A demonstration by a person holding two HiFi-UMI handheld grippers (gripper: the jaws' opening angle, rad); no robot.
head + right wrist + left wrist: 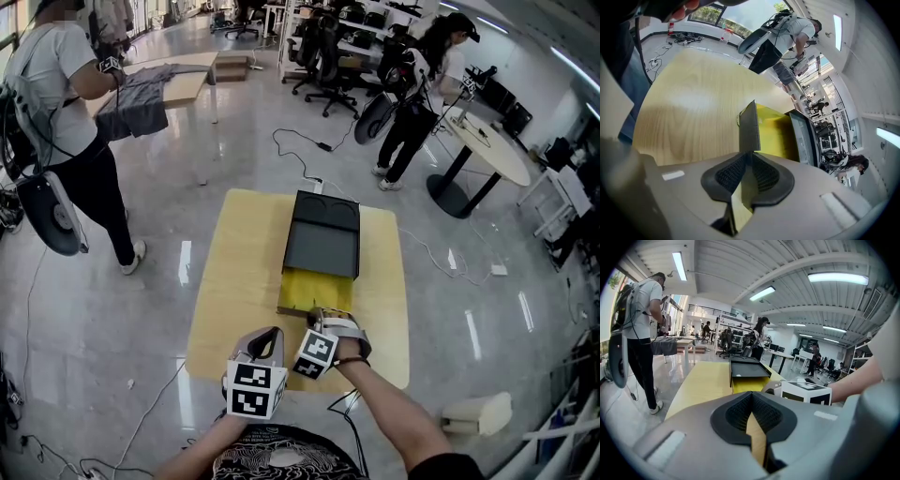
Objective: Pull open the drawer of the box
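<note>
My right hand-held gripper [750, 152] is narrowed onto the upright dark grey front panel [750, 131] of the yellow drawer [314, 289]. Both ribbed pads press on the thin panel, one on each face. The grip sits at the panel's near edge.

My left hand-held gripper [751, 397] hangs back close to my body, just left of the right one. Its jaws meet at the tips with nothing between them, and it touches nothing.

The drawer stands part way out of the flat dark grey rectangular box [323, 234], on the side facing me. Its yellow inside shows between the box and the front panel. The box lies about mid-way across the pale yellow wooden bench [244, 281], toward its far edge.

Count:
- Two hand-held grippers, each with one marker cube.
- One box with one drawer.
- One bench under them.
- Two people standing on the floor beyond, one far left [70, 112] and one far right [417, 94], both well apart from the bench.
</note>
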